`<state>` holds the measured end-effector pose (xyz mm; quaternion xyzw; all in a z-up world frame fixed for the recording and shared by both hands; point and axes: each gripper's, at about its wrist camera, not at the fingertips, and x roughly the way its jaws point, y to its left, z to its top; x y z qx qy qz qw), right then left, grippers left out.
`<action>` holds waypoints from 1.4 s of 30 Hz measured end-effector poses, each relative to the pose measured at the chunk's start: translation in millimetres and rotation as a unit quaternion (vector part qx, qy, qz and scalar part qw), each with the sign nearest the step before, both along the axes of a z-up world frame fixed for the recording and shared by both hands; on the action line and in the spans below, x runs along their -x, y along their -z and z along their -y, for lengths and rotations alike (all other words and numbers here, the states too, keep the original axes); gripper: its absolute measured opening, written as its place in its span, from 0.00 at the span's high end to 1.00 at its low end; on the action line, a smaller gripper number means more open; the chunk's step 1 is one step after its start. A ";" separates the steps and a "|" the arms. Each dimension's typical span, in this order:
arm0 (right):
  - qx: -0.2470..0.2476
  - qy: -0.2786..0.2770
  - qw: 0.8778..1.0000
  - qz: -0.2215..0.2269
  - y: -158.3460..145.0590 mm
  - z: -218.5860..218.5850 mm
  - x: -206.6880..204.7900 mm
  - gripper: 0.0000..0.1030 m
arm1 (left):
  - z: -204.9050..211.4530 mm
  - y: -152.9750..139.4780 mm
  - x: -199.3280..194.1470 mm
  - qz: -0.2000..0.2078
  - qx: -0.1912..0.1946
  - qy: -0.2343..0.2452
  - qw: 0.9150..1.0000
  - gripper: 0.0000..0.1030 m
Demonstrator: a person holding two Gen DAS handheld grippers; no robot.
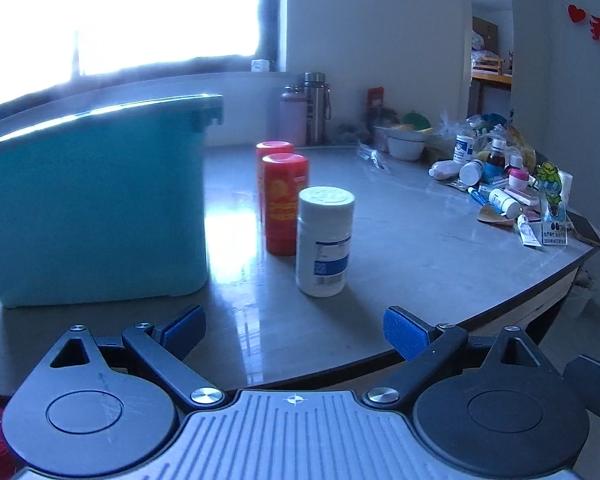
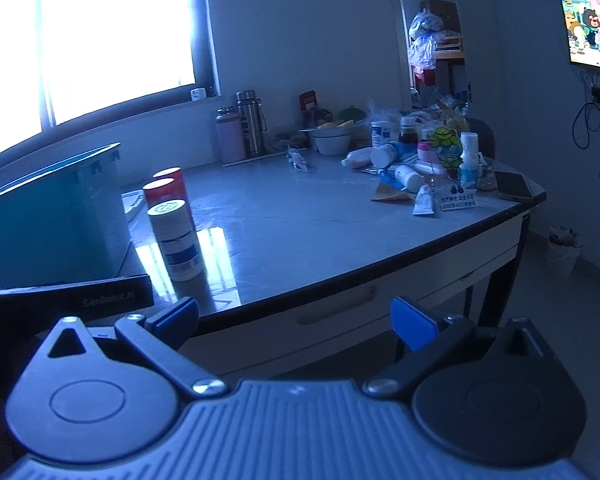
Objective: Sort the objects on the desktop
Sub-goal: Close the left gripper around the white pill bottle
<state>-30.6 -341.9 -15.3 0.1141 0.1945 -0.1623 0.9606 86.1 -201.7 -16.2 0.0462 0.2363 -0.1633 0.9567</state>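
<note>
A white pill bottle (image 1: 325, 242) with a blue label stands on the grey table (image 1: 420, 248), with two red canisters (image 1: 285, 208) right behind it. A teal storage bin (image 1: 92, 208) sits to their left. My left gripper (image 1: 294, 334) is open just in front of the white bottle, nothing between its blue pads. In the right wrist view the same bottle (image 2: 177, 240), red canisters (image 2: 168, 190) and bin (image 2: 52, 220) lie to the left. My right gripper (image 2: 296, 322) is open off the table's front edge, empty.
A heap of small bottles, tubes and boxes (image 1: 496, 188) crowds the table's right end, with a cartoon stand-up card (image 2: 448, 156) and a phone (image 2: 512, 186). Two flasks (image 1: 306, 108) and a bowl (image 1: 406, 144) stand at the back. A TV (image 2: 592, 32) hangs on the right wall.
</note>
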 end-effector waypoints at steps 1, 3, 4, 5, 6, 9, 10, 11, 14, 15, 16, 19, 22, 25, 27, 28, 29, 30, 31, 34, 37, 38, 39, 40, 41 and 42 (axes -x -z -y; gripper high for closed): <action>0.001 0.001 1.000 0.000 0.1 1.2 0.1 0.00 | 2.8 0.7 -1.9 0.000 0.000 0.001 1.000 0.06; 0.003 0.002 1.000 -0.002 0.3 3.0 0.0 0.00 | 7.2 1.9 -5.7 -0.001 0.001 0.001 1.000 0.06; 0.003 0.002 1.000 -0.003 0.6 4.2 -0.3 0.00 | 9.0 2.5 -7.5 0.000 0.001 0.000 1.000 0.06; 0.003 0.002 1.000 -0.004 1.1 5.6 -0.9 0.00 | 11.1 2.9 -9.0 0.002 0.002 0.000 1.000 0.06; 0.003 0.002 1.000 -0.005 1.8 7.0 -1.6 0.00 | 13.0 3.3 -10.5 0.004 0.002 0.000 1.000 0.06; 0.004 0.002 1.000 -0.007 4.3 10.6 -4.2 0.00 | 17.8 5.2 -14.1 0.007 -0.001 -0.002 1.000 0.06; 0.003 0.002 1.000 -0.008 5.3 11.6 -5.2 0.00 | 19.7 6.7 -15.9 0.008 -0.002 -0.002 1.000 0.06; 0.003 0.002 1.000 -0.008 6.1 12.6 -6.0 0.00 | 21.6 8.2 -17.7 0.008 -0.003 -0.003 1.000 0.06; 0.002 -0.001 1.000 -0.009 8.3 15.8 -8.7 0.00 | 25.4 10.8 -22.3 0.009 0.000 -0.004 1.000 0.06; 0.003 -0.001 1.000 -0.010 9.0 16.9 -9.4 0.00 | 26.9 11.7 -24.0 0.010 0.001 -0.005 1.000 0.06; 0.002 0.000 1.000 -0.011 9.7 18.2 -10.3 0.00 | 28.6 12.2 -25.8 0.010 0.002 -0.006 1.000 0.06; -0.001 0.003 1.000 -0.012 11.3 21.9 -11.9 0.00 | 33.8 13.6 -31.5 0.011 0.004 -0.006 1.000 0.06; 0.000 0.006 1.000 -0.014 12.1 25.6 -14.4 0.00 | 39.3 14.7 -37.3 0.013 0.002 -0.004 1.000 0.06; -0.003 0.010 1.000 -0.014 13.3 29.7 -17.2 0.00 | 45.1 16.4 -43.2 0.016 -0.004 -0.002 1.000 0.06; -0.005 0.012 1.000 -0.017 14.3 32.7 -20.3 0.00 | 47.7 17.7 -47.5 0.014 -0.006 -0.004 1.000 0.06; -0.005 0.013 1.000 -0.018 14.7 34.1 -21.6 0.00 | 48.8 18.3 -49.9 0.013 -0.006 -0.005 1.000 0.06; -0.006 0.015 1.000 -0.019 15.3 35.4 -23.0 0.00 | 49.8 18.8 -52.3 0.015 -0.007 -0.007 1.000 0.06; -0.006 0.016 1.000 -0.020 15.8 36.8 -24.1 0.00 | 50.8 19.2 -54.7 0.016 -0.008 -0.009 1.000 0.06; -0.006 0.016 1.000 -0.022 16.5 38.1 -25.3 0.00 | 51.7 19.5 -57.0 0.017 -0.008 -0.010 1.000 0.06; -0.011 0.020 0.999 -0.026 18.7 42.6 -29.2 0.00 | 54.5 21.0 -65.2 0.014 -0.008 -0.013 1.000 0.06; -0.019 0.022 0.999 -0.025 20.7 46.0 -32.8 0.00 | 55.7 23.6 -73.3 0.008 -0.004 -0.020 1.000 0.06; -0.021 0.022 0.999 -0.026 21.6 46.8 -34.4 0.00 | 56.8 24.8 -76.1 0.006 -0.005 -0.021 1.000 0.06; -0.022 0.021 0.999 -0.027 22.3 47.5 -36.0 0.00 | 58.3 25.7 -79.3 0.005 -0.008 -0.022 1.000 0.06; -0.023 0.021 0.999 -0.027 22.6 47.5 -37.5 0.00 | 59.7 26.6 -82.4 0.004 -0.010 -0.023 1.000 0.06; -0.022 0.020 0.999 -0.027 22.7 47.7 -39.0 0.00 | 60.9 26.7 -84.8 0.004 -0.010 -0.023 1.000 0.06; -0.022 0.019 0.999 -0.027 22.8 48.3 -40.2 0.00 | 62.0 26.8 -87.3 0.004 -0.011 -0.023 1.000 0.06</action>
